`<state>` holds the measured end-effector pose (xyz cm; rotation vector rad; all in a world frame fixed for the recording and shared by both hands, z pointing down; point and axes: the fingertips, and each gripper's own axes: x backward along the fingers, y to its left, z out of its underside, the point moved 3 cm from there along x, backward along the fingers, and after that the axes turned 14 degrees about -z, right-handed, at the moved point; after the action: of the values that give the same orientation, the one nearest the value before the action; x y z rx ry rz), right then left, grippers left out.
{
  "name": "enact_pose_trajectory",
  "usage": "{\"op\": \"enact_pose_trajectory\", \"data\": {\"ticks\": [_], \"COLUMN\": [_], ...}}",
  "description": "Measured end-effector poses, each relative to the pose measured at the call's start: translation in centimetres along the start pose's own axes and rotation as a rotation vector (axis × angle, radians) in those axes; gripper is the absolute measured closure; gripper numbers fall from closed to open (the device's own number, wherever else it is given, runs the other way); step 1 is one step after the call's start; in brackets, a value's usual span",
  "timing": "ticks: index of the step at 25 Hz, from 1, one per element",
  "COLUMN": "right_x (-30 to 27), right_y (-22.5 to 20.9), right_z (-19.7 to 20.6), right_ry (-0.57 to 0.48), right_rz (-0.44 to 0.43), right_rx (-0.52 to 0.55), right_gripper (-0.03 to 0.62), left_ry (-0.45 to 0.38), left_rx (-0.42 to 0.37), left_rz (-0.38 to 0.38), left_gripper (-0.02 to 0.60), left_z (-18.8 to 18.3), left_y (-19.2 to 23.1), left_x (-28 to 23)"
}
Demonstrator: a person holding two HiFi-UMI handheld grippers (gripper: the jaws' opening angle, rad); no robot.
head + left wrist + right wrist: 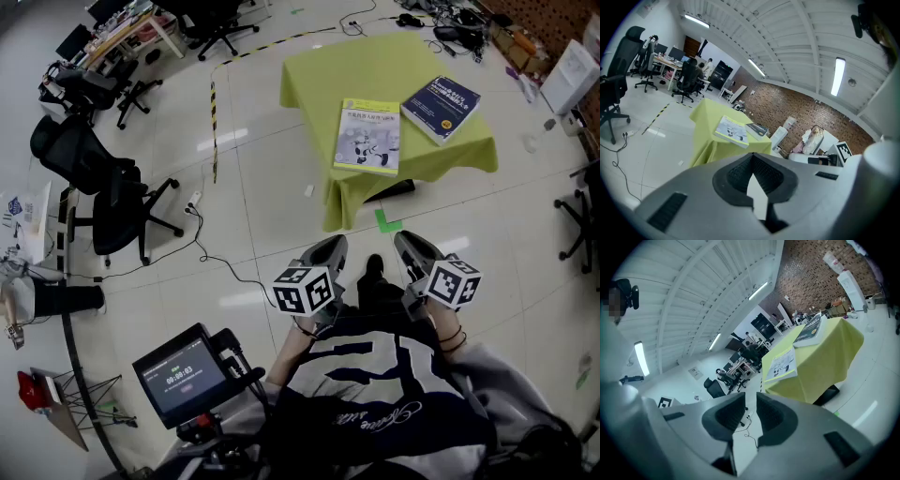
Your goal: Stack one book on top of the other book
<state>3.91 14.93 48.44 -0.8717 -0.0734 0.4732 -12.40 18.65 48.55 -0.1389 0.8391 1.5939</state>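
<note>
A light-covered book (367, 136) lies flat on the table with the yellow-green cloth (375, 66), near its front edge. A dark blue book (441, 106) lies beside it to the right, apart from it. Both grippers are held close to the person's body, well short of the table. My left gripper (330, 246) is shut and holds nothing; its jaws meet at the tip (751, 157). My right gripper (410, 242) stands a little open, a narrow gap (751, 397) between the jaws and nothing in it. Both gripper views show the light book (731, 131) (783, 365) and the blue book (757, 130) (810, 329) far ahead.
Black office chairs (117, 202) stand at the left, with a cable (220, 262) trailing over the white floor. Black-yellow tape (214, 122) runs along the floor left of the table. A screen device (183, 375) sits at bottom left. Green tape (387, 222) marks the floor before the table.
</note>
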Motion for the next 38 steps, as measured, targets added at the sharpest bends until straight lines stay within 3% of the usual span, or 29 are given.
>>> {"op": "enact_pose_trajectory", "data": {"ticks": [11,18,27,33,38], "right_x": [-6.9,-11.6,-15.3,-15.1,-15.1], "right_y": [-14.0,-21.4,-24.9,-24.0,-22.8], "right_z": [-7.8,-7.7,-6.5,-6.8,-8.5], "right_ry": [0.105,0.159,0.156,0.157,0.136], "right_rz": [0.014,0.015,-0.043,-0.123,-0.175], "right_rx": [-0.148,-0.286,-0.467,-0.555,-0.577], "right_gripper": [0.366,0.303,0.316,0.499,0.520], "left_ry": [0.004,0.052,0.100,0.132,0.210], "left_rx": [0.034,0.057,0.023,0.048,0.112], "left_rz": [-0.099,-0.179,-0.215,-0.196,-0.152], "left_gripper": [0.578,0.578,0.578,0.578,0.578], "left_z": [-6.9,-6.8,-7.4,-6.9,-5.3], "left_y": [0.8,1.9,2.1,1.8,2.4], "left_x": [-9.9,-13.0,-15.8,-17.4,-19.3]}}
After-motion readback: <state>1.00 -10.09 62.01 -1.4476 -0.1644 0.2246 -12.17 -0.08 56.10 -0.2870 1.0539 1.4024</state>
